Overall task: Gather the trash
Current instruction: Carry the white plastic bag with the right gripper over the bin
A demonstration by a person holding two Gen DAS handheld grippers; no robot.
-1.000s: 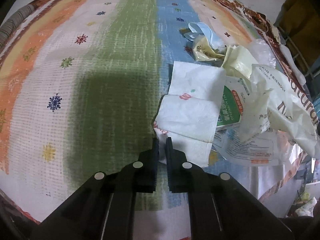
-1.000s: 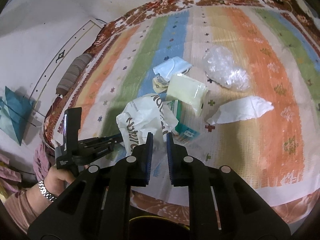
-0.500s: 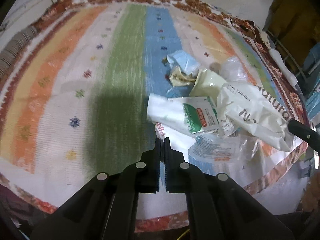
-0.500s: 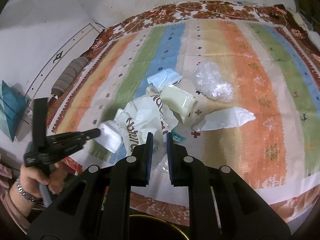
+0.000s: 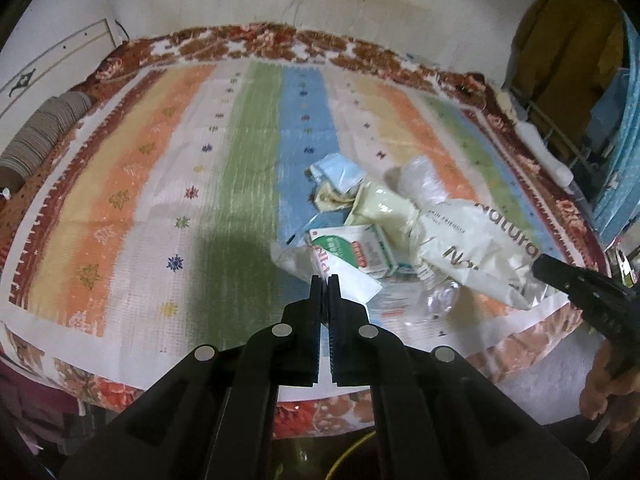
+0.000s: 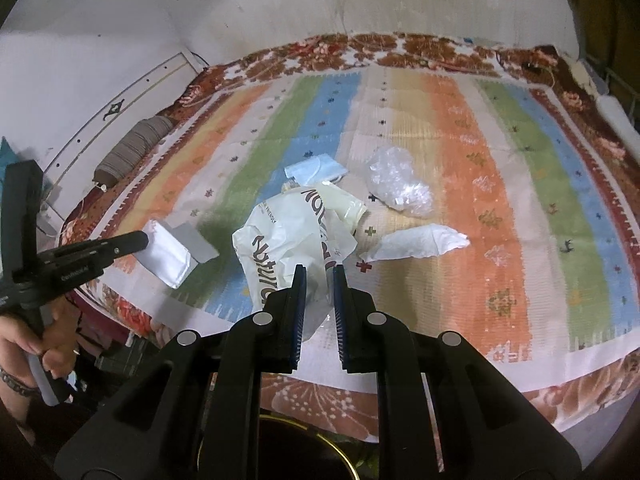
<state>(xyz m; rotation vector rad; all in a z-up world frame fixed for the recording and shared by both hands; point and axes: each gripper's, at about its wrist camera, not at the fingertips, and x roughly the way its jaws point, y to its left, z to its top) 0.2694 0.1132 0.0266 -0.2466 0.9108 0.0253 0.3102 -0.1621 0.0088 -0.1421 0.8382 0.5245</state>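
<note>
My left gripper [image 5: 325, 278] is shut on a white paper wrapper [image 5: 344, 276] and holds it above the striped cloth; the wrapper also shows hanging from it in the right wrist view [image 6: 170, 258]. My right gripper [image 6: 318, 270] is shut on a crumpled white printed bag [image 6: 284, 240], lifted off the cloth; it also shows in the left wrist view [image 5: 476, 248]. Beneath lie a green-and-white carton [image 5: 356, 250], a cream pouch [image 5: 380, 206], a blue face mask [image 6: 316, 168], a clear plastic wad [image 6: 400, 188] and a white tissue [image 6: 416, 242].
The striped cloth [image 6: 500, 220] covers a bed against a white wall. A striped bolster [image 6: 132, 156] lies at the left edge. A yellow-rimmed bin [image 6: 320, 452] stands below the bed's near edge. Clothes hang at the far right [image 5: 568, 52].
Both grippers have pulled back and up from the pile. The left one has lifted the white wrapper clear of the carton; the right keeps the printed bag raised.
</note>
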